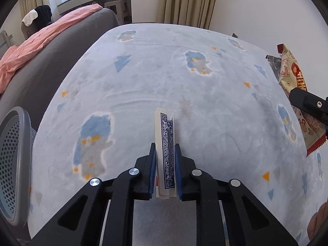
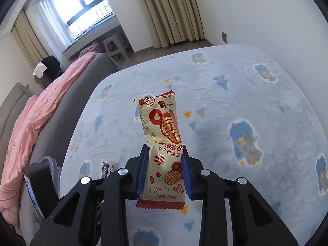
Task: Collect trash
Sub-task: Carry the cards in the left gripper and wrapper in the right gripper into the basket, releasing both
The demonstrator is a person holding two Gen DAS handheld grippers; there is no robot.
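Sunlit window (image 2: 82, 10); beige curtains (image 2: 168, 10); pink-covered grey sofa (image 2: 67, 94)

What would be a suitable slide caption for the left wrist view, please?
Left gripper shut on playing cards above the patterned rug, grey mesh bin nearby.

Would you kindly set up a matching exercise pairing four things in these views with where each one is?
Things:
1. playing cards
2. snack wrapper
3. mesh bin
4. pink quilt

Places:
A. on the grey bed
B. in the left gripper
C. at the rug's left edge, beside the bed
D. in the right gripper

Pairs: 1-B, 2-D, 3-C, 4-A
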